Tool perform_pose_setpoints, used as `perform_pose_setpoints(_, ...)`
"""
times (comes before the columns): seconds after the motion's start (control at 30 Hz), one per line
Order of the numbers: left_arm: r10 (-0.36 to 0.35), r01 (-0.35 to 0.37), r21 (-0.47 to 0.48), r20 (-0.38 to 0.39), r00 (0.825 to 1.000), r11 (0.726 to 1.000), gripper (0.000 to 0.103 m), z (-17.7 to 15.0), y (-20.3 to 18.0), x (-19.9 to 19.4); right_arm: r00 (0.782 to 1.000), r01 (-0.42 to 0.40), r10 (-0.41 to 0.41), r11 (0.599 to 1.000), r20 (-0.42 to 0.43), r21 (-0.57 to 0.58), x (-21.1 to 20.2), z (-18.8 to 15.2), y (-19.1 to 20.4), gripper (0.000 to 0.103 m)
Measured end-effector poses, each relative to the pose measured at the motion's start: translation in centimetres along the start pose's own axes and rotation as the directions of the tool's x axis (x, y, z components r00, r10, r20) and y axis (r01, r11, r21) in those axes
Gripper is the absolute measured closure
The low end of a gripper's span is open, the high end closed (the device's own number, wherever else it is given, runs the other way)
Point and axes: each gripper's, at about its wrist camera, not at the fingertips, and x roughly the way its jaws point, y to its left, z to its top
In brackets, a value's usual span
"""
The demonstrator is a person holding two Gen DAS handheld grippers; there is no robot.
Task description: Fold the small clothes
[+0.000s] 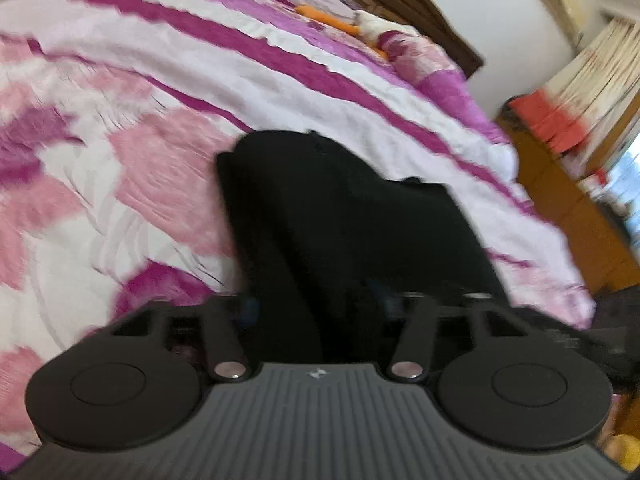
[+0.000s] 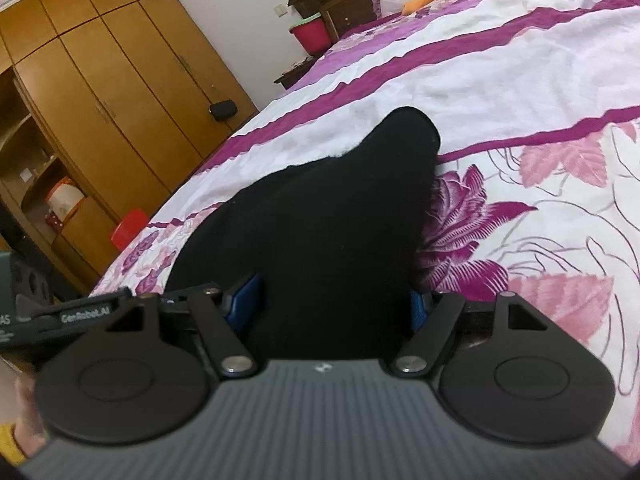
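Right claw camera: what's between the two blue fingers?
Black cloth fills the gap between the right claw's blue fingers, draped over the flowery bedspread, in the right wrist view.

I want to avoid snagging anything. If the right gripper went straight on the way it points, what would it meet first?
Most likely the black garment: it already lies between the right gripper fingers and stretches ahead along that line. Past its far tip comes only the floral bedspread. Depth is hard to judge here.
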Motion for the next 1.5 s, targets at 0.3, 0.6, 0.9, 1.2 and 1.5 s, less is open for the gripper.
perform_pose_setpoints(0.3, -0.121, 0.121, -0.082, 0.006, 0.993, 0.989, 0.068, -0.6, -2.1, -1.5, 0.999, -0.011, 0.011, 1.0, 0.034, -0.011, -3.7, 1.5, 1.3, 0.064)
perform_pose_setpoints(0.6, -0.211, 0.209, -0.035, -0.05, 0.976, 0.977, 0.068, -4.9, -10.1, -3.0, 0.998, 0.067, -0.066, 0.996, 0.013, -0.053, -12.5, 2.3, 1.0, 0.064)
perform_pose_setpoints(0.9, -0.033, 0.055, 0.19, -0.115, 0.993, 0.98, 0.065, -10.5, -14.7, -1.2, 0.981, 0.182, -0.185, 0.981, -0.049, -0.061, -16.1, -1.4, -2.9, 0.059)
perform_pose_setpoints(1.2, 0.082, -0.064, 0.27, -0.056, 0.995, 0.961, 0.053, -12.1, -14.3, -2.0, 0.977, 0.213, -0.214, 0.975, 0.0, -0.056, -14.9, -4.9, -5.2, 0.045)
perform_pose_setpoints(1.5, 0.123, -0.129, 0.27, 0.038, 0.992, 0.954, 0.052, -8.8, -15.7, -0.7, 0.954, 0.277, -0.265, 0.958, 0.137, -0.07, -18.3, -2.8, -4.7, 0.043)
